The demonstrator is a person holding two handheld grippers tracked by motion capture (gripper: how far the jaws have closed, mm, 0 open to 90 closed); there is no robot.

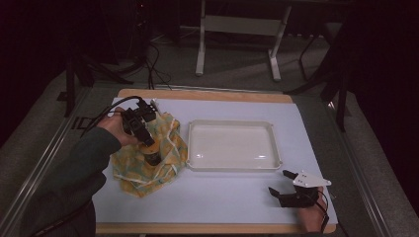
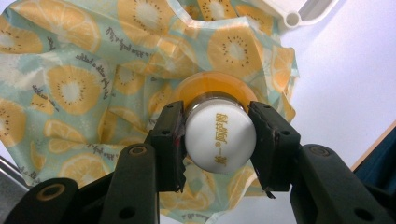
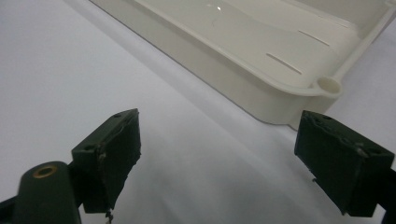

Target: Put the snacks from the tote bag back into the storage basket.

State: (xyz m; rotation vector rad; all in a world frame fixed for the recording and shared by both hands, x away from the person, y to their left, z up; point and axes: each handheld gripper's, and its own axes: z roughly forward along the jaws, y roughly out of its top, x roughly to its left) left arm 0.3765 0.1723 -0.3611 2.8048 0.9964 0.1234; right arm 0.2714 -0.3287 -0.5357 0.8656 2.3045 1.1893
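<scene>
Bottle [image 2: 219, 140] on cloth [image 2: 70, 79], left fingers [image 2: 170, 140] clamping its cap, right fingers [image 3: 116, 154] wide beside tray [image 3: 289, 88]

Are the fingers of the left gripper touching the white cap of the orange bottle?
Touching. In the left gripper view, both fingers of the left gripper press against opposite sides of the white cap of the orange bottle, with no gap visible.
</scene>
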